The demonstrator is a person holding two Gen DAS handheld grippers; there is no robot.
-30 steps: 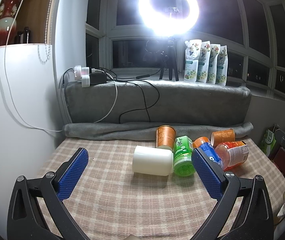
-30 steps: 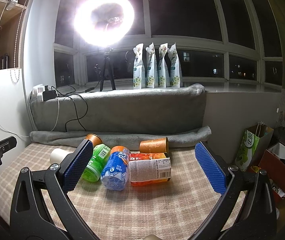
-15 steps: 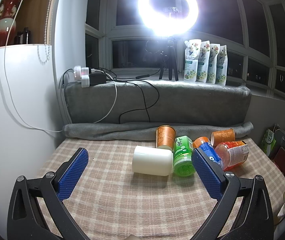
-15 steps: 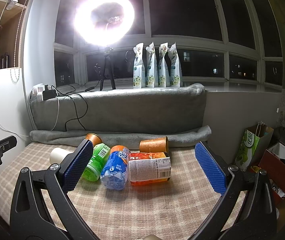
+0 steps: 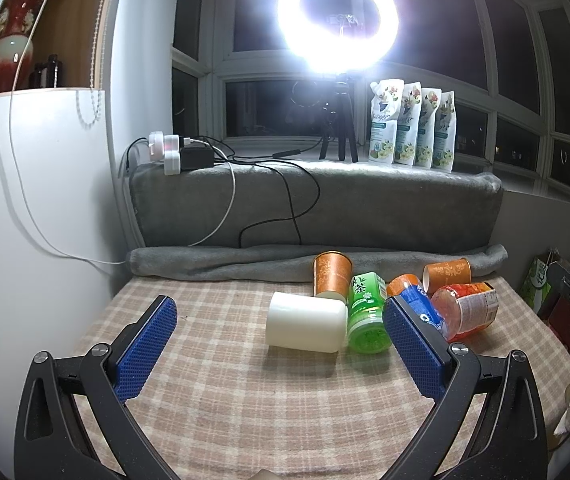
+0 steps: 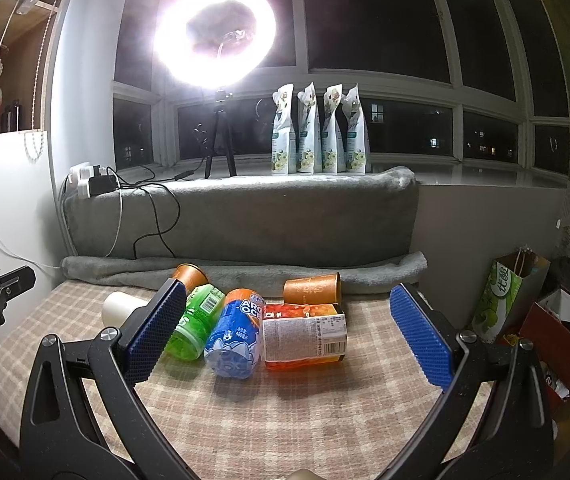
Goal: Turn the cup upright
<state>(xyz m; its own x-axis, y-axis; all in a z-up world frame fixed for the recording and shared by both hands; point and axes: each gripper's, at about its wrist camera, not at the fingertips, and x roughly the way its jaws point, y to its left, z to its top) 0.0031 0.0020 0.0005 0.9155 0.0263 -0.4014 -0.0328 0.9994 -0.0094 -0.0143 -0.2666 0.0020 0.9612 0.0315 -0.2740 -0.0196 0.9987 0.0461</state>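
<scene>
One plain white cup [image 5: 305, 322] lies on its side; both claws gape, holding nothing.

a lit ring light [image 5: 337, 20] on a tripod [image 5: 339, 136] stands on the windowsill beside four upright pouches [image 5: 412, 128]. a grey blanket [image 5: 317, 208] drapes below, with cables [image 5: 285, 200] trailing from plugged adapters [image 5: 177, 152]. on the checked cloth [image 5: 245, 392] lie a green bottle [image 5: 367, 312], a blue bottle [image 6: 235, 338] and an orange bottle [image 6: 305, 334], side by side. a red vase [image 5: 9, 44] sits on a shelf.

Two low wrist views toward the window, sharing the toppled bottles [image 5: 367, 312] [image 6: 225, 328]
</scene>
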